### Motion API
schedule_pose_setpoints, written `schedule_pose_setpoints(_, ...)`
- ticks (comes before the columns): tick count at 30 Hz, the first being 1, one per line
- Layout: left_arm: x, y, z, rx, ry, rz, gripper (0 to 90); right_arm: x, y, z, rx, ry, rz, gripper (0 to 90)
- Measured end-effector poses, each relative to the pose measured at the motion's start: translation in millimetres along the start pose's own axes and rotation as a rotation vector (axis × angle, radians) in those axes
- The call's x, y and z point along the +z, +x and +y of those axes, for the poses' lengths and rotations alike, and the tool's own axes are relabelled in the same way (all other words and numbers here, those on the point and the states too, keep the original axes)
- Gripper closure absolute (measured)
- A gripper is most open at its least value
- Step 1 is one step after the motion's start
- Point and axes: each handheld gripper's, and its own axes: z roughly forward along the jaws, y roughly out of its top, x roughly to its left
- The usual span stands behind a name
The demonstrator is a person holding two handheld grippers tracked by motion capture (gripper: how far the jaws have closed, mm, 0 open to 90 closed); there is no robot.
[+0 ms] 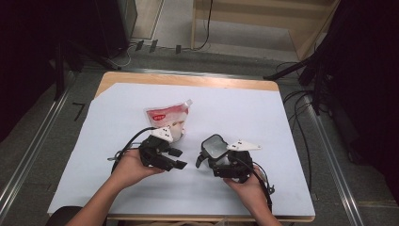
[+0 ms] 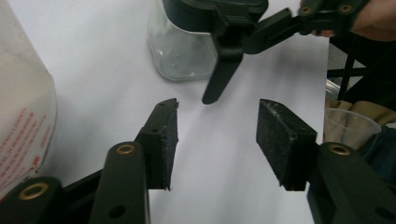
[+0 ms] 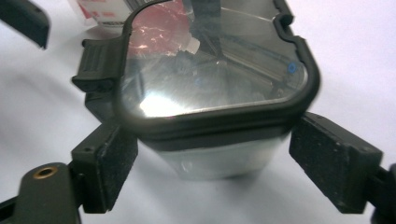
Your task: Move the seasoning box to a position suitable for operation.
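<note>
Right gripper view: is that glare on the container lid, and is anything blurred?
Right gripper view: a bright glare patch sits on the clear lid, with the pouch soft behind. Left gripper view: the container is sharp enough. High view: the room around the table is dark.

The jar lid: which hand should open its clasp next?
Probably the left. The right gripper straddles the jar, steadying it. The left gripper is empty, its fingers open and aimed at the jar's flipped-out clasp close ahead.
</note>
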Motion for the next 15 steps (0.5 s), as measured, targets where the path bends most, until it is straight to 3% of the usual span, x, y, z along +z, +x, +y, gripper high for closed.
schedule_pose_setpoints(3,0.0,5.4,1.5,-0.017,0.020,0.003,55.0,-8.7,0.0,-0.7,-0.024,-0.002,0.003,18.4)
schedule_pose_setpoints(6,0.1,5.5,3.6,-0.030,0.012,-0.015,60.8,-17.0,-2.0,-1.1,-0.017,-0.011,0.025,21.1)
schedule_pose_setpoints(10,0.1,-0.9,6.9,-0.001,0.033,-0.011,72.5,-26.8,-5.7,-1.6,0.003,-0.018,0.034,23.6)
schedule_pose_setpoints(11,1.3,-2.6,8.4,0.010,0.042,-0.012,72.5,-29.5,-6.5,-1.6,0.010,-0.022,0.038,27.0)
schedule_pose_setpoints(12,3.7,-5.2,11.2,0.030,0.057,-0.013,78.2,-37.6,-9.1,-2.1,0.019,-0.043,0.051,31.6)
schedule_pose_setpoints(15,5.1,-7.0,15.9,0.046,0.067,-0.020,84.9,-44.7,-12.3,-3.5,-0.005,-0.045,0.055,43.6)
